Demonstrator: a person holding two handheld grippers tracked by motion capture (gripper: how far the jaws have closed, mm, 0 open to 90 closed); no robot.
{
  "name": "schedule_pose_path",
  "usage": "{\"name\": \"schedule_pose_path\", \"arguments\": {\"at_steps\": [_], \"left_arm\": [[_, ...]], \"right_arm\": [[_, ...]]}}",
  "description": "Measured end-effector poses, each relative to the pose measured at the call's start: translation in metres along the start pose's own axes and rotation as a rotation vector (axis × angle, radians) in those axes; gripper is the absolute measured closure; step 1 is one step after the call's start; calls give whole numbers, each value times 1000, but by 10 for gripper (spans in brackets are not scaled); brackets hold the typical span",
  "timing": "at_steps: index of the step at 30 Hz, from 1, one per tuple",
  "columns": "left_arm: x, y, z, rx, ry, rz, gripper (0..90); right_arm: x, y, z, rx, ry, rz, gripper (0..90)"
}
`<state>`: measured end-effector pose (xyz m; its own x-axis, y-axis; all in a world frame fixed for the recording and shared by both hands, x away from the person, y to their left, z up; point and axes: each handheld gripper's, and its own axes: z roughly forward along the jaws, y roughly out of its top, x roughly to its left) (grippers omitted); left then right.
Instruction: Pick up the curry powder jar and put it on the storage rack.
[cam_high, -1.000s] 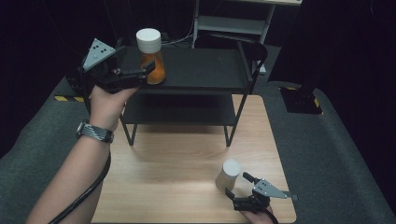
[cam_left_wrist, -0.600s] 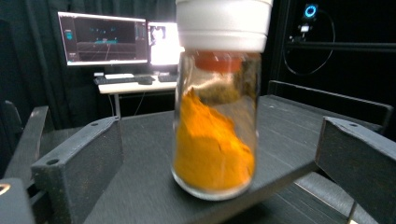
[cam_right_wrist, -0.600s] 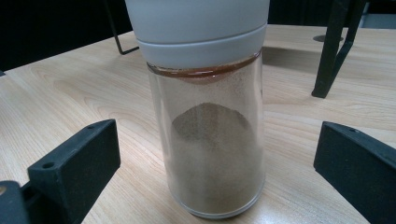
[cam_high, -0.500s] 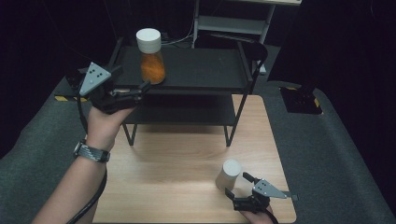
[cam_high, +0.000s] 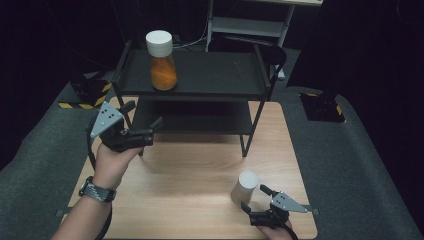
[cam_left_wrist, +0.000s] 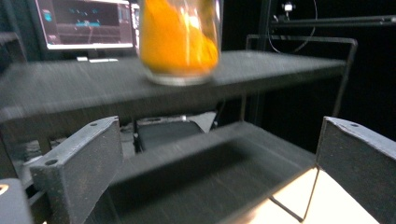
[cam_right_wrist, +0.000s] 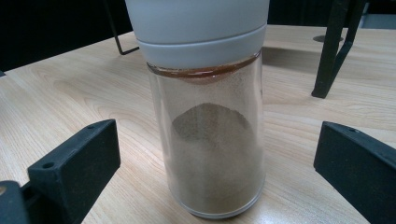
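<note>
A glass jar of orange powder (cam_high: 162, 62) with a white lid stands on the left of the black rack's top shelf (cam_high: 215, 75). My left gripper (cam_high: 145, 116) is open, below and in front of that shelf and apart from the jar. In the left gripper view the orange jar (cam_left_wrist: 180, 42) is blurred, above and beyond the empty jaws of the left gripper (cam_left_wrist: 217, 156). A white-lidded jar of brown powder (cam_high: 245, 186) stands on the wooden table at the near right. My right gripper (cam_high: 254, 197) is open just before it. In the right gripper view the brown jar (cam_right_wrist: 210, 140) stands upright between the wide-apart jaws, untouched.
The rack's lower shelf (cam_high: 195, 117) is bare, and its legs (cam_high: 243, 147) stand on the wooden table (cam_high: 185, 200). A grey metal shelf unit (cam_high: 250, 25) stands behind. A lit monitor (cam_left_wrist: 84, 23) is beyond the rack. Grey floor mat surrounds the table.
The left gripper let go of the orange jar on the top shelf and drew back down towards the person. The right gripper and brown jar have not moved.
</note>
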<state>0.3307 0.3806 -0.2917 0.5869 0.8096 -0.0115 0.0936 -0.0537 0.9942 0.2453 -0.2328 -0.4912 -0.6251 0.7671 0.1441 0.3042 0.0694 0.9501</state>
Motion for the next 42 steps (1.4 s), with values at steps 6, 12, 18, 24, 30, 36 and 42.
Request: {"name": "schedule_pose_path", "arguments": {"at_steps": [6,12,18,24,30,36,42], "left_arm": [[0,-26,-9,41,-30,-31,9],[0,-56,-19,93,-40,-55,11],[0,-90,-27,171,-61,-86,14],[-11,-126,-36,256,-33,-46,15],[-17,-150,-40,318,-25,-33,21],[-20,-161,-46,332,-3,-12,24],[-27,-171,-48,336,40,35,22]], "right_arm": [[1,1,0,3,0,-3,0],[1,1,0,3,-2,-3,0],[2,1,1,7,-5,-8,0],[3,1,1,6,-12,-12,0],[6,0,0,2,-20,-18,0],[6,-1,0,-3,-21,-20,0],[7,-1,0,-4,-25,-19,0]]}}
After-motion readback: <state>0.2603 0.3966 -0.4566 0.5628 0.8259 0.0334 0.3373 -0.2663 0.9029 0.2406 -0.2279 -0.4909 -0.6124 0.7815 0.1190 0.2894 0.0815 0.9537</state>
